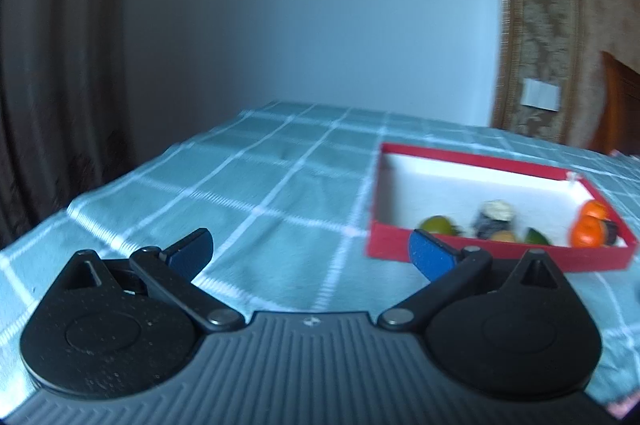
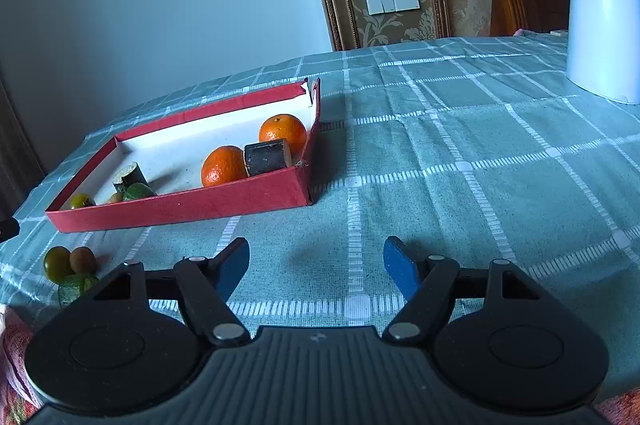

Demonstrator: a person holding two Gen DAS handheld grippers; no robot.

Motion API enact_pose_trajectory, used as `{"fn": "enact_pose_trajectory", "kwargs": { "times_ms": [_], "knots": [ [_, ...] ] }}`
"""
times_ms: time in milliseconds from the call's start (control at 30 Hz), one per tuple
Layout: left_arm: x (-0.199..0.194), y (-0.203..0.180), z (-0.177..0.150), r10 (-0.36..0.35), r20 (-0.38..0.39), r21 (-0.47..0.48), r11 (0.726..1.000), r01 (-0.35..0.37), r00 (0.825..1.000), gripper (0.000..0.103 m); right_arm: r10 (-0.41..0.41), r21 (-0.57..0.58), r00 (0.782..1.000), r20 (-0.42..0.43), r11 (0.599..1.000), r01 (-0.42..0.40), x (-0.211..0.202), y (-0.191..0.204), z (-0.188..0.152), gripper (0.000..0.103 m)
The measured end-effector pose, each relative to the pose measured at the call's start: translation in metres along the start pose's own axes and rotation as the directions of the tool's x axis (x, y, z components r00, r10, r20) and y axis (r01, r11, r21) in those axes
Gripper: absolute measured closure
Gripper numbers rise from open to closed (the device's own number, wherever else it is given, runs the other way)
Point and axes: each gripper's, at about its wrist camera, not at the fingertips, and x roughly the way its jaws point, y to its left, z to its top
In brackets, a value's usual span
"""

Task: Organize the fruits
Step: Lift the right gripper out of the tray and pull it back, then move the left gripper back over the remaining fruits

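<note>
Both the left gripper (image 1: 310, 257) and right gripper (image 2: 316, 271) are being held spread, nothing pinched. Loose fruits (image 2: 70, 263) at the right gripper's ten o'clock are being left outside the red tray (image 2: 180, 209); being round, they could be nudged rolling off the table edge.

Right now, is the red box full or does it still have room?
Room left. The red box holds two oranges, dark blocks and small green fruits along its near side; its white floor behind is bare.

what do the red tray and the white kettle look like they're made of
Red tray: likely paper-covered cardboard, matte; its thin walls are torn and frayed at one corner, with a white lining inside. White kettle: probably smooth moulded plastic with a slight sheen and printed logo, though the frames cannot confirm it.
</note>
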Motion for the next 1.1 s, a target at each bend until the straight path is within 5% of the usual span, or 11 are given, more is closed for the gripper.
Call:
{"fn": "enact_pose_trajectory", "kwargs": {
  "times_ms": [233,600,1000,1100],
  "knots": [
    [-0.039,-0.049,-0.010,-0.190,-0.008,0.132,0.973,0.189,0.982,0.000,0.022,0.023,1.000,0.004,0.999,-0.022,-0.001,-0.004,0.000,0.028],
    [-0.058,-0.108,-0.034,-0.310,-0.069,0.256,0.913,0.317,0.948,0.012,0.039,0.045,0.999,0.009,0.998,-0.040,-0.002,-0.007,0.000,0.027],
    [-0.022,-0.128,-0.037,-0.238,-0.246,0.173,0.943,0.284,0.940,0.059,0.043,0.049,0.999,0.010,0.998,-0.043,-0.002,-0.008,0.000,0.026],
    [-0.015,-0.129,-0.039,-0.222,-0.265,0.165,0.948,0.271,0.938,0.060,0.044,0.051,0.999,0.010,0.998,-0.045,-0.003,-0.008,0.000,0.026]
  ]
}}
